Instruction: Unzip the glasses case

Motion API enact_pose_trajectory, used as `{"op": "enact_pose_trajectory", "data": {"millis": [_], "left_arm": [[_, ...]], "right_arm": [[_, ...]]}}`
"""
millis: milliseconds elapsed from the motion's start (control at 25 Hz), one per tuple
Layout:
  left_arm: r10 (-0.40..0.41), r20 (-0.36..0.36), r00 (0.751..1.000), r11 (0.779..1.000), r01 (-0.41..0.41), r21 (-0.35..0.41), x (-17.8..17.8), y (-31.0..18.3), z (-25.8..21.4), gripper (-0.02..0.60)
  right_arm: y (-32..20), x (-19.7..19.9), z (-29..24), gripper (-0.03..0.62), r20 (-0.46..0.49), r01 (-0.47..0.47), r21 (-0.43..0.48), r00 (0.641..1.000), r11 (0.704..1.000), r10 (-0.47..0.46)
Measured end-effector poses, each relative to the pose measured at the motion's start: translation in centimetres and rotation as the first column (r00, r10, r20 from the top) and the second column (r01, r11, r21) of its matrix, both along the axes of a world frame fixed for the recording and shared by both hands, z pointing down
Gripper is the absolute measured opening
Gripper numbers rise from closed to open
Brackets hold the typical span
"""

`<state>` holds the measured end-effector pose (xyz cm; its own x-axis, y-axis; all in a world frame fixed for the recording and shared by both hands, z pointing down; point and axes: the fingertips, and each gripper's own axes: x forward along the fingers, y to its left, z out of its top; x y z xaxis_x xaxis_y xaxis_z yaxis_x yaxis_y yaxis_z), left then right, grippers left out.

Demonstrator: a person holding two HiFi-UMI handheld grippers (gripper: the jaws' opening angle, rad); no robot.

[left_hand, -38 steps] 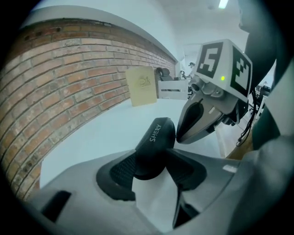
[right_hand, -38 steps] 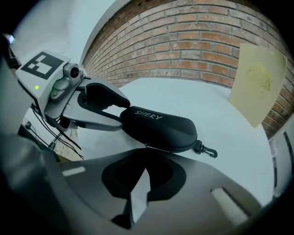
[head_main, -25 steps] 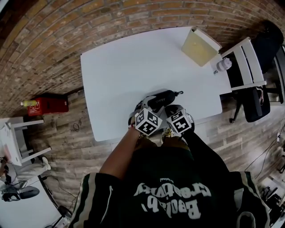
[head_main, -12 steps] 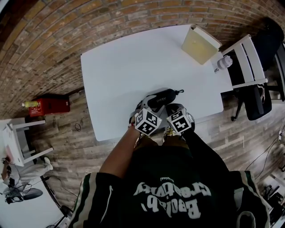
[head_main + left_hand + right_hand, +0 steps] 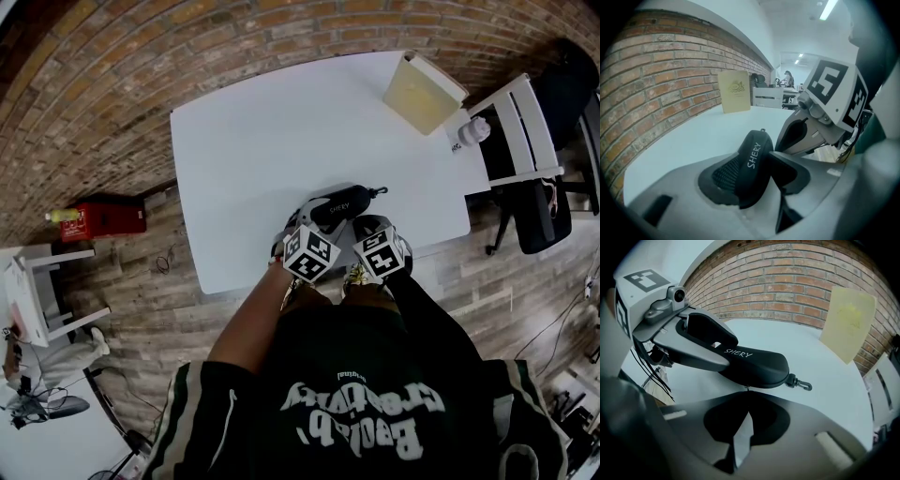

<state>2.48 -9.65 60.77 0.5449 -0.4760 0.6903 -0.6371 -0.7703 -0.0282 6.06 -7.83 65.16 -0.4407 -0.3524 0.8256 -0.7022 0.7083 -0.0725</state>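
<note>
At table (image 5: 244, 141) edge, down-tilted left tool (image 5: 757, 172) clamps case (image 5: 342, 204).

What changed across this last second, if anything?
Nothing visibly changed. The left gripper stays clamped on the case, which lies where it did on the table. The right gripper stays shut with its tips at the case's near edge.

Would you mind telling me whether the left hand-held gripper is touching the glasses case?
Touching. The left gripper view shows both jaws of the left hand-held gripper pressed on the end of the glasses case.
</note>
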Motion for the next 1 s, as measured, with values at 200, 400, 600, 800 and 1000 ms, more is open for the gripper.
{"op": "enact_pose_trajectory", "data": {"millis": [200, 400, 600, 800, 1000], "left_arm": [[0.002, -0.001, 1.0, 1.0, -0.002, -0.003, 0.0, 0.0, 0.0, 0.193], [0.004, -0.003, 1.0, 1.0, -0.004, -0.003, -0.1, 0.0, 0.1, 0.193], [0.004, -0.003, 1.0, 1.0, -0.004, -0.006, -0.1, 0.0, 0.1, 0.193], [0.006, -0.008, 1.0, 1.0, -0.006, -0.006, -0.1, 0.0, 0.0, 0.193], [0.004, -0.01, 1.0, 1.0, -0.004, -0.009, -0.1, 0.0, 0.0, 0.193]], "right_arm": [[-0.4, 0.6, 0.0, 0.014, -0.014, -0.007, 0.012, 1.0, 1.0, 0.007], [-0.8, 1.4, 0.0, 0.014, -0.024, -0.022, 0.015, 0.999, 1.0, 0.022], [-1.3, 2.1, -0.1, 0.014, -0.036, -0.029, 0.024, 0.999, 0.999, 0.029], [-1.6, 2.5, -0.1, 0.014, -0.053, -0.031, 0.03, 0.998, 0.999, 0.032], [-2.2, 3.0, 0.0, 0.014, -0.061, -0.033, 0.036, 0.998, 0.999, 0.035]]}}
